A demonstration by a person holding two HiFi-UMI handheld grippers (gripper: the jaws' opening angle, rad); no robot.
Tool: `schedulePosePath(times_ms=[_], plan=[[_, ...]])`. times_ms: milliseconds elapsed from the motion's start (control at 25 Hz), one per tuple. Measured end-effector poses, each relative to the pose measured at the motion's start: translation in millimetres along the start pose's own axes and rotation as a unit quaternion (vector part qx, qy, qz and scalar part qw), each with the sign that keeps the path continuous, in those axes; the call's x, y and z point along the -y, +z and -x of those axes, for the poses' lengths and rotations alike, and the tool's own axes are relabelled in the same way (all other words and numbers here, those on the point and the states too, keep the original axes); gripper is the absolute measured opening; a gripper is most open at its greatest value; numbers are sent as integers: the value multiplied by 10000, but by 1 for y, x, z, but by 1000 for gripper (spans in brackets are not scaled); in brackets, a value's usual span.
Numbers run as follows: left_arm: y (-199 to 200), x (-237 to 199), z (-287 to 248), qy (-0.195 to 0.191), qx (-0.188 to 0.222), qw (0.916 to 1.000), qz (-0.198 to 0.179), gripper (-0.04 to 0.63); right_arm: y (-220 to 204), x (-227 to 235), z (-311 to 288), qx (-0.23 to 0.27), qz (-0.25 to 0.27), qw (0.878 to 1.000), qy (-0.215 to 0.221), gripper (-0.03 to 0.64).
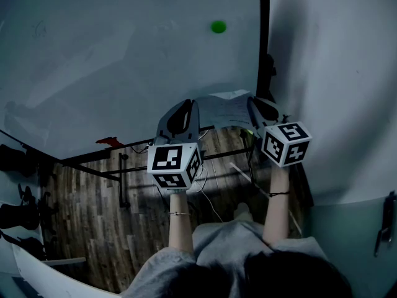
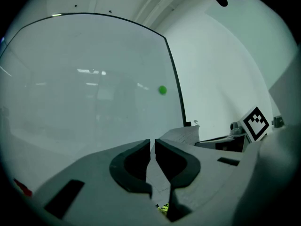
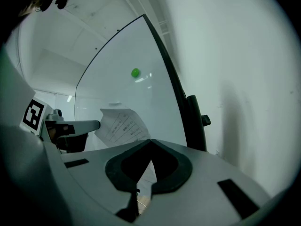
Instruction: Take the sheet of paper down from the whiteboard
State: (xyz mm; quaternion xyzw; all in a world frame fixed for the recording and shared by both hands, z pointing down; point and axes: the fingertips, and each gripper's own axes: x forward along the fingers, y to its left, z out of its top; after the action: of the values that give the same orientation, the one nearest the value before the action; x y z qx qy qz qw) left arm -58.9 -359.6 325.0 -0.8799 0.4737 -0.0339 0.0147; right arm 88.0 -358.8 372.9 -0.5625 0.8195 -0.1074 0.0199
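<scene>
The white printed paper sheet (image 1: 226, 109) is held bowed, low in front of the glossy whiteboard (image 1: 124, 54). It's clamped by the right gripper (image 3: 150, 141); the left gripper (image 2: 153, 143) is seen a slit apart around its edge. Print's too blurred to be read.

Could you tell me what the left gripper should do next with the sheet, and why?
Probably close the fingers of the left gripper onto the sheet of paper: it sits between them with a slim gap, while the right gripper pinches it, clear of the green magnet.
</scene>
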Motion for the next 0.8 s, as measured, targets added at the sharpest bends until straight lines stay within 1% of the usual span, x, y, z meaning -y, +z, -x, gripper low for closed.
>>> schedulePosePath(times_ms=[400, 800], plan=[[-25, 2, 9, -94, -251, 9996, 120, 18, -12, -2, 2, -102, 62, 9999, -67, 0], [-28, 7, 19, -98, -237, 9996, 146, 15, -19, -6, 7, -163, 44, 9999, -21, 0]])
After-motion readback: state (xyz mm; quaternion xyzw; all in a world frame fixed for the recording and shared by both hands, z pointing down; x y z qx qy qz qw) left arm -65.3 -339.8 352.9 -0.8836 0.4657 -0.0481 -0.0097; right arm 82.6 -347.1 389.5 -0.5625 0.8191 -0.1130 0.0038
